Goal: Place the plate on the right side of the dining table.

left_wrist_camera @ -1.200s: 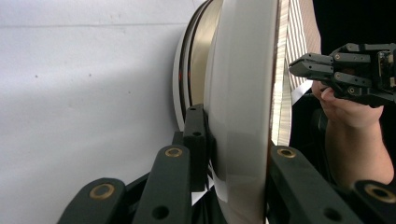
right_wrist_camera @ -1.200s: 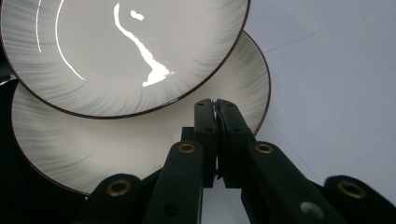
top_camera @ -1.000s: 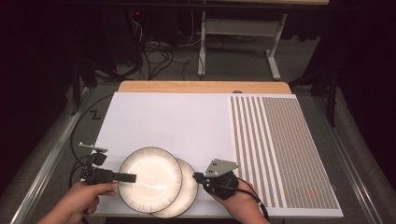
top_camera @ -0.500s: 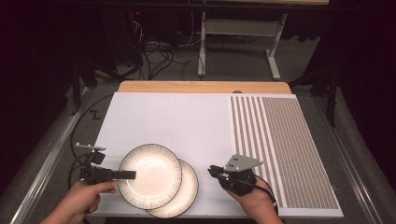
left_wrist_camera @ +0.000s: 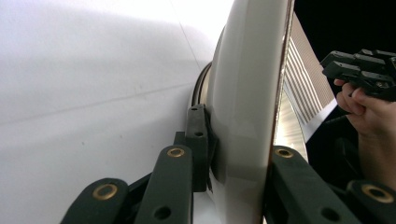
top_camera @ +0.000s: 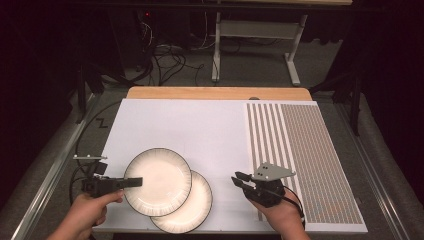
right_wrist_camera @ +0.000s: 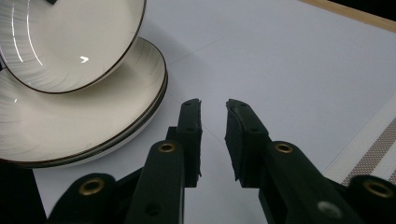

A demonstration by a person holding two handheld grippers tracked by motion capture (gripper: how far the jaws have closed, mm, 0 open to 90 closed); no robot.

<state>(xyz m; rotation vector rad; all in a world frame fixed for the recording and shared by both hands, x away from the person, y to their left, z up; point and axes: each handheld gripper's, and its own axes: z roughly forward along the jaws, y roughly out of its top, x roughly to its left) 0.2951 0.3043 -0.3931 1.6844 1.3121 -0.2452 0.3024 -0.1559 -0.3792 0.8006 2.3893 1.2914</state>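
My left gripper [top_camera: 134,181] is shut on the left rim of a cream plate with a dark edge line [top_camera: 160,180]; it holds the plate partly over another such plate [top_camera: 195,207] on the white mat. In the left gripper view the held plate [left_wrist_camera: 243,70] stands edge-on between the pads of the left gripper [left_wrist_camera: 238,137]. My right gripper [top_camera: 239,178] hovers right of the plates, apart from them. Its jaws have just been opening, and in its own view the right gripper [right_wrist_camera: 213,109] has a narrow gap with nothing in it. The lower plate [right_wrist_camera: 93,116] shows a doubled rim there.
A white mat [top_camera: 200,125] covers the table's left and middle. A striped brown placemat [top_camera: 305,150] lies on the right, under the right hand. The wooden table edge [top_camera: 215,93] runs along the back, with cables and a stand on the floor beyond it.
The right gripper has drawn away from the lower plate's rim toward the striped placemat, and its jaws have parted slightly. The left gripper and its plate have stayed put.
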